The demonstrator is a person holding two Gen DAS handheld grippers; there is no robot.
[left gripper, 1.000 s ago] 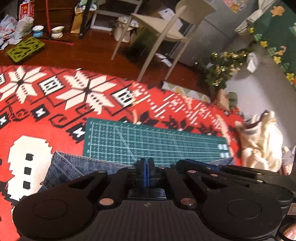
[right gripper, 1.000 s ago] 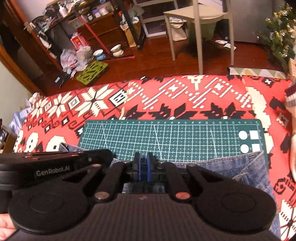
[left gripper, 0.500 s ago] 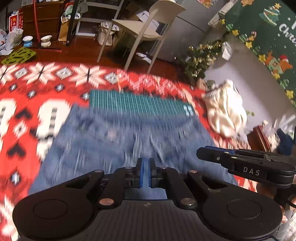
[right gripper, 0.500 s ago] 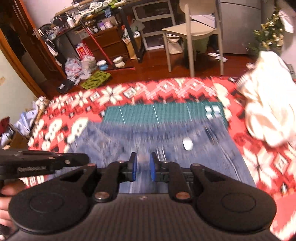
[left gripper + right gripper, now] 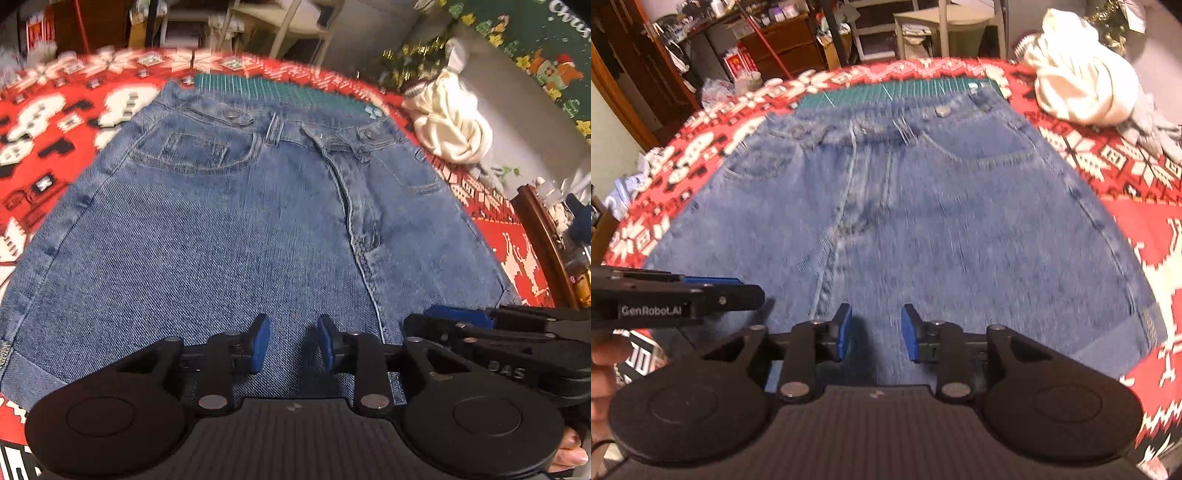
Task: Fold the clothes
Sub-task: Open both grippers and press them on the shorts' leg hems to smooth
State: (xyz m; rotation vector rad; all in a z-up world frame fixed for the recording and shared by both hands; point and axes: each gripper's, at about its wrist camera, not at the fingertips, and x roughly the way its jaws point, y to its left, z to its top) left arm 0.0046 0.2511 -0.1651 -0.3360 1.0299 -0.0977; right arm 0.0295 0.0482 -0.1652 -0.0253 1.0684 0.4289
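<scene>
Lying flat — blue jeans [image 5: 229, 229], front-up

Both rigs look basically identical: matte black plastic, with a ribbed flat deck in the middle and a big round disc on each side. The left gripper [image 5: 293, 345] has bright blue pads [image 5: 261, 343] on black linkage arms, with silver pivot screws. Same on the right gripper [image 5: 876, 332], whose side reads "DAS" in the left view. The left one's side says "GenRobot.AI" in white. Bare skin and a fingernail peek in at the corners.
</scene>
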